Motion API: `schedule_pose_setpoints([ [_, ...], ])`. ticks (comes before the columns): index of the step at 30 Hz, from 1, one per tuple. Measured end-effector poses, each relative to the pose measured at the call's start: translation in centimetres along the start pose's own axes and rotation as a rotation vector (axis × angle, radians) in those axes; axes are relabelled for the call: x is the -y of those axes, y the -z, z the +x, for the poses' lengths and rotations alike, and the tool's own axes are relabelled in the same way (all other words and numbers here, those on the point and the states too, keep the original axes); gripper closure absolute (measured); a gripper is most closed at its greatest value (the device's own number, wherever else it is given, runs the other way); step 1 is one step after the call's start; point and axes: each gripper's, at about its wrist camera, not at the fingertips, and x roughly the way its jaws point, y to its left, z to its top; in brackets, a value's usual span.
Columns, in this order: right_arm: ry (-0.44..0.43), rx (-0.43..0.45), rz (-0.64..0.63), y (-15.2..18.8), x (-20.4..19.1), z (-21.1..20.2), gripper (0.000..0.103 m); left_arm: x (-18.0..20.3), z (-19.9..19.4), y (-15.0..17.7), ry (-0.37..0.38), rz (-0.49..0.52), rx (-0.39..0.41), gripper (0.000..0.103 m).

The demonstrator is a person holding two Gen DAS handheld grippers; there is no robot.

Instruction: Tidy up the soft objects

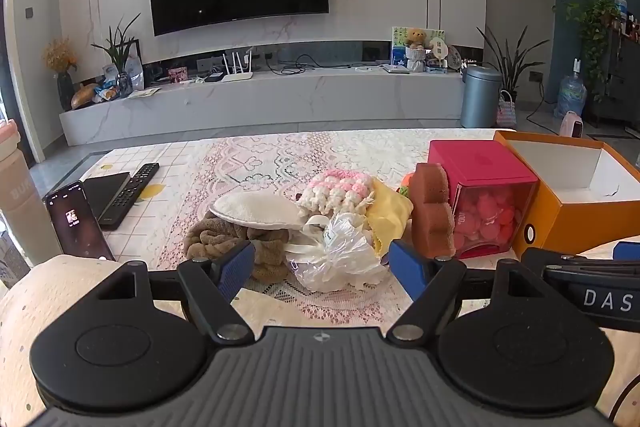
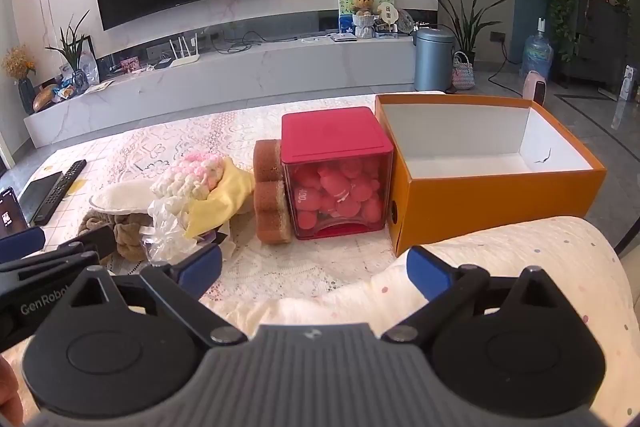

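A heap of soft things lies on the lace-covered table: a brown towel (image 1: pixel 224 241), a white pad (image 1: pixel 256 209), a pink-and-white knitted piece (image 1: pixel 340 189), a yellow cloth (image 1: pixel 390 215), a clear plastic bag (image 1: pixel 340 259) and a brown sponge (image 1: pixel 432 211). An open orange box (image 2: pixel 492 163) with nothing inside stands at the right. My left gripper (image 1: pixel 320 271) hangs open just short of the plastic bag, holding nothing. My right gripper (image 2: pixel 316 273) is open too, over bare lace in front of the sponge (image 2: pixel 272 191) and the red container.
A red container (image 2: pixel 338 175) of pink pieces stands between sponge and orange box. A phone (image 1: pixel 78 221), a remote (image 1: pixel 132 193) and a black case lie at the left. A dotted cream cushion (image 2: pixel 520 267) lies at the near edge. A TV console is beyond.
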Motion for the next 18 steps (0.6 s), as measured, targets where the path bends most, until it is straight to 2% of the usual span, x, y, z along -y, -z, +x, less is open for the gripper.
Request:
schedule_pose_setpoints([
  [18, 0.006, -0.007, -0.009, 0.03, -0.08, 0.07, 0.006, 0.09, 0.02, 0.1, -0.004, 0.001, 0.0, 0.013],
])
